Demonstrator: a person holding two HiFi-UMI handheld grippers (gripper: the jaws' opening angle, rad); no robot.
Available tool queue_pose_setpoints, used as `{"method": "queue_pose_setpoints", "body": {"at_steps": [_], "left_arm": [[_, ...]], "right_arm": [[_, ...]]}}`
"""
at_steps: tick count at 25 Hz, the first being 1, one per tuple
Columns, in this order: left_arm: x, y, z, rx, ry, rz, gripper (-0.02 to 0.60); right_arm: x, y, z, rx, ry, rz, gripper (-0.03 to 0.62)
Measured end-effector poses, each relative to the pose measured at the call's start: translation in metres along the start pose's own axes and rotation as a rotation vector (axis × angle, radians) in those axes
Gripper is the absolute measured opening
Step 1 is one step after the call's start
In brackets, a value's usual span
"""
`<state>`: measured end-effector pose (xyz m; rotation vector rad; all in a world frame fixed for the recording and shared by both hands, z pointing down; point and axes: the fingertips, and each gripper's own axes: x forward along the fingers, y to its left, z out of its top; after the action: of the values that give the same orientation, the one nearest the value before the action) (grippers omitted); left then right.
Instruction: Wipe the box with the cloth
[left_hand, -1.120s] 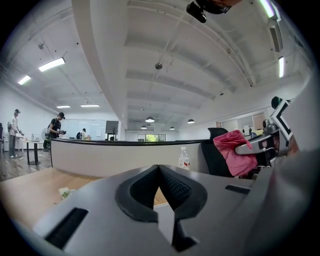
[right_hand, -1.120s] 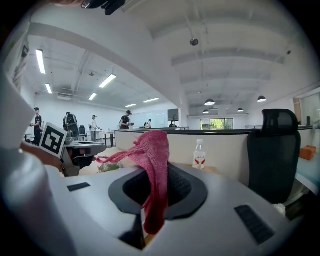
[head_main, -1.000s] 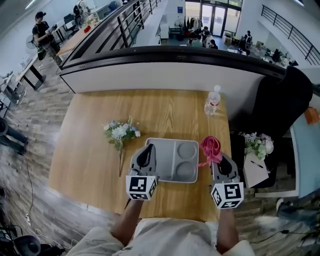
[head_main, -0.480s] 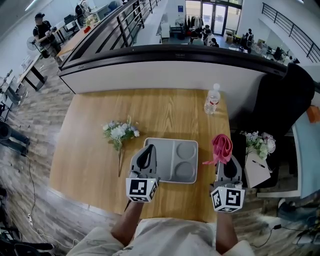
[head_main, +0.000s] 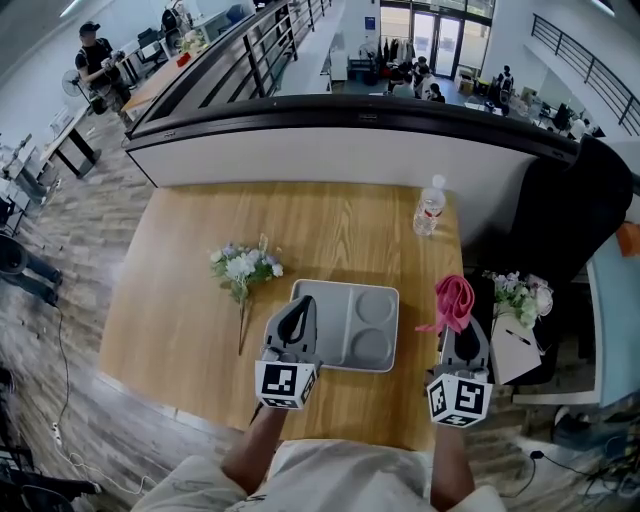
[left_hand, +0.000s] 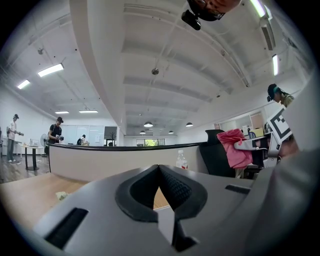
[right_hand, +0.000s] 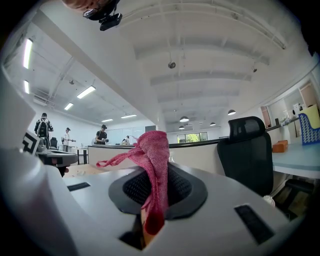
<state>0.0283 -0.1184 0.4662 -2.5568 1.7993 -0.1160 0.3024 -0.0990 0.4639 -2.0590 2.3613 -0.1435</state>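
Observation:
The box is a grey compartment tray (head_main: 330, 310) with two round wells, lying on the wooden table (head_main: 190, 300) near its front edge. My left gripper (head_main: 298, 306) hovers over the tray's left part, pointing away from me; its jaws meet with nothing between them (left_hand: 158, 168). My right gripper (head_main: 461, 328) is to the right of the tray, at the table's right edge, shut on a pink cloth (head_main: 453, 299). The cloth (right_hand: 155, 148) stands up out of the jaws and droops to the left. In the left gripper view the cloth (left_hand: 236, 150) shows at the right.
A bunch of pale flowers (head_main: 242, 266) lies left of the tray. A water bottle (head_main: 429, 206) stands at the table's far right corner. Right of the table are another bouquet (head_main: 518, 294) and a black chair (head_main: 565, 205). A curved counter (head_main: 340, 140) runs behind.
My right gripper has carried the pink cloth to the right, from beside the tray's right rim out to the table's right edge. The left gripper has stayed over the tray.

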Motion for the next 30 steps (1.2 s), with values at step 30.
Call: {"method": "queue_pose_setpoints", "body": {"at_steps": [30], "left_arm": [[-0.0007, -0.0006, 0.0045, 0.002, -0.013, -0.001, 0.014]], "right_arm": [[-0.0042, -0.0001, 0.0031, -0.017, -0.003, 0.009, 0.067]]}}
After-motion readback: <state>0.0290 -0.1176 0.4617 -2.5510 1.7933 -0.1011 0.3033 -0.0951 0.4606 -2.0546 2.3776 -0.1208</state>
